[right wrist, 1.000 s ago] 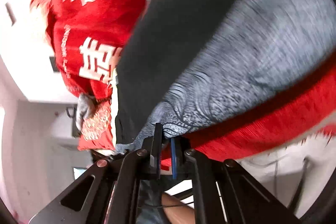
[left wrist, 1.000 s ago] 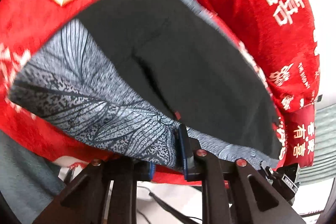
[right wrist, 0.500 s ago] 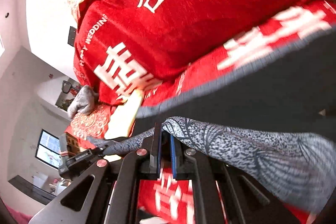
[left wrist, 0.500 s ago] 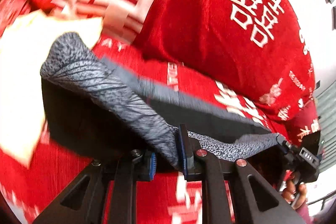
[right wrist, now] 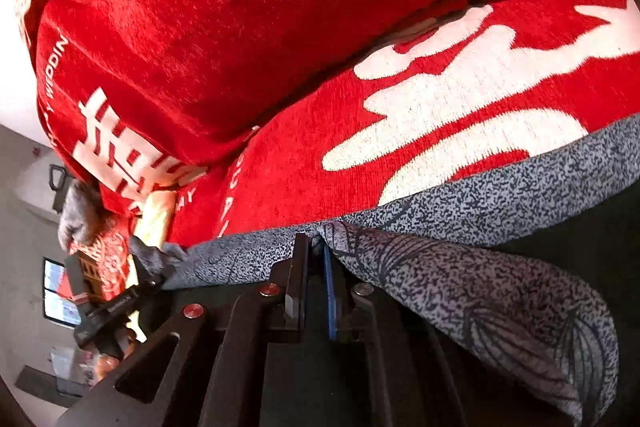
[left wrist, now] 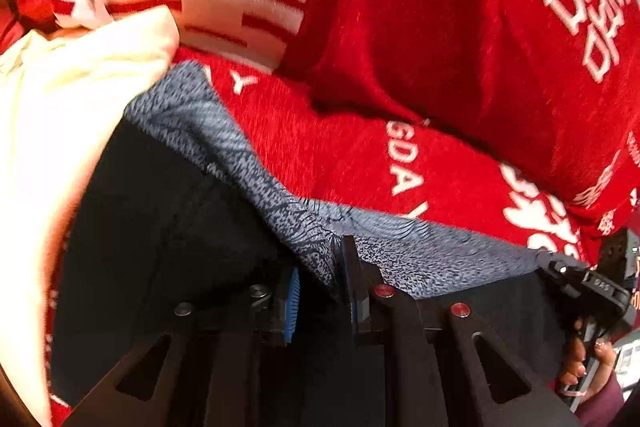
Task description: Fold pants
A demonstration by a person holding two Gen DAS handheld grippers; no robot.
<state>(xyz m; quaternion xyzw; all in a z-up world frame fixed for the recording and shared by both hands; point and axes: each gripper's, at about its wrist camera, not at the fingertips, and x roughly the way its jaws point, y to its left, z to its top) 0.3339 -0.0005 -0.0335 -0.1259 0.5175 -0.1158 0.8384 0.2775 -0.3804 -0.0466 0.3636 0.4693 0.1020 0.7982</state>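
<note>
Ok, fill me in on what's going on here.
A person is folding a pair of grey patterned pants on a bed covered with a red blanket, a gripper in each hand. The left gripper and the right gripper each pinch the same edge of the fabric, stretched between them over the dark part of the pants. A cream cloth lies to one side, red pillows behind.

ahead: red pillow (left wrist: 460,27) blocks (close) | left: cream cloth (left wrist: 60,147) crowds
</note>
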